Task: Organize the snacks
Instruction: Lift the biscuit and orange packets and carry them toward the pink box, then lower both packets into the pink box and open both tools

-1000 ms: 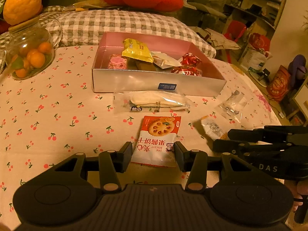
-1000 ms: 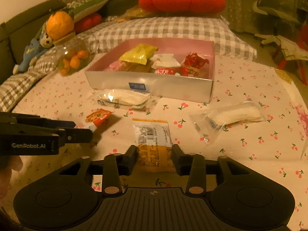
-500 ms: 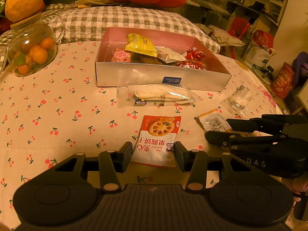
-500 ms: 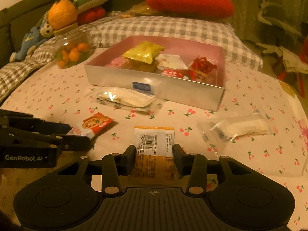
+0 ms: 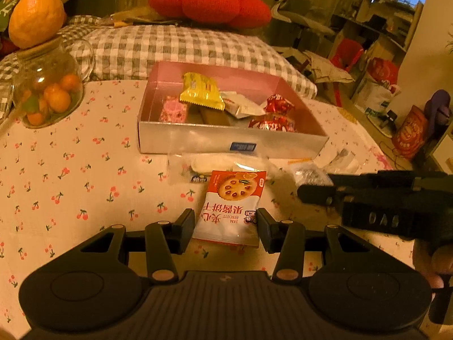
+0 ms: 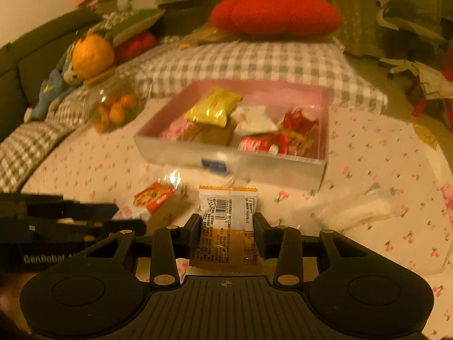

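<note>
My left gripper (image 5: 226, 223) is shut on a red-and-white jam biscuit packet (image 5: 232, 204) and holds it above the table. My right gripper (image 6: 228, 228) is shut on an orange-and-white snack packet with a barcode (image 6: 228, 221), also lifted. The pink box with silver walls (image 5: 198, 138) lies ahead and holds a yellow packet (image 5: 201, 92), red wrapped sweets (image 5: 276, 113) and other snacks. The box also shows in the right wrist view (image 6: 254, 167). A clear packet with a white snack (image 5: 223, 163) lies in front of the box. Another clear packet (image 6: 356, 209) lies to the right.
A glass jar of small oranges (image 5: 48, 96) stands at the left on the cherry-print tablecloth (image 5: 70, 187). A checked cushion (image 5: 181, 48) and a red cushion (image 5: 206, 2) lie behind the box. The right gripper's body (image 5: 390, 206) reaches in beside the left one.
Both grippers have lifted their packets off the table and moved toward the box. The right wrist view is now blurred by motion.
</note>
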